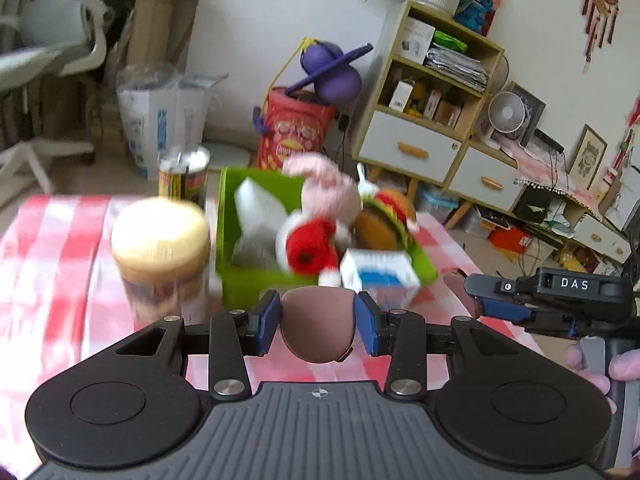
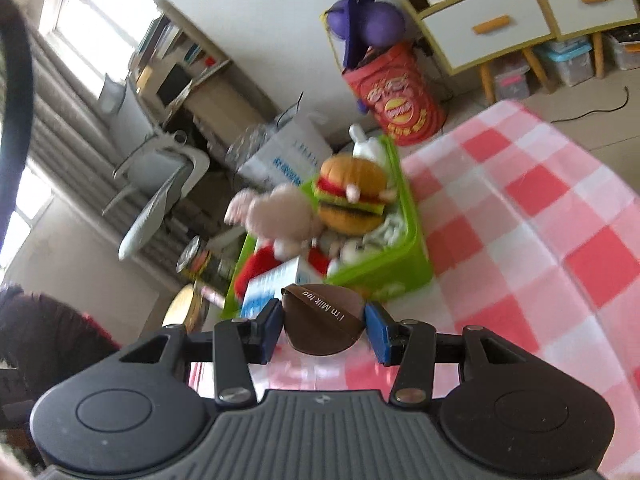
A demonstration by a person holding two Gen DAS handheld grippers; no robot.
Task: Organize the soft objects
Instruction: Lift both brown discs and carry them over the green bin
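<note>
The left gripper (image 1: pixel 319 316) has its fingers (image 1: pixel 267 314) clenched on one end of a brown plush (image 1: pixel 318 326); the right gripper (image 2: pixel 324 320) clamps the other end, marked "I'm Milk tea", likely so the soft body doesn't sag. It hangs above the checked tabletop (image 2: pixel 520 216), just short of the green bin (image 1: pixel 244 280); plush burger (image 2: pixel 352 196) and pink doll (image 1: pixel 328 196) already fill that.

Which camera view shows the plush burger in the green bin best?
The right wrist view: the plush burger shows both buns and its layers, unobstructed. In the left wrist view the burger is blurrier and partly hidden behind the pink plush.
</note>
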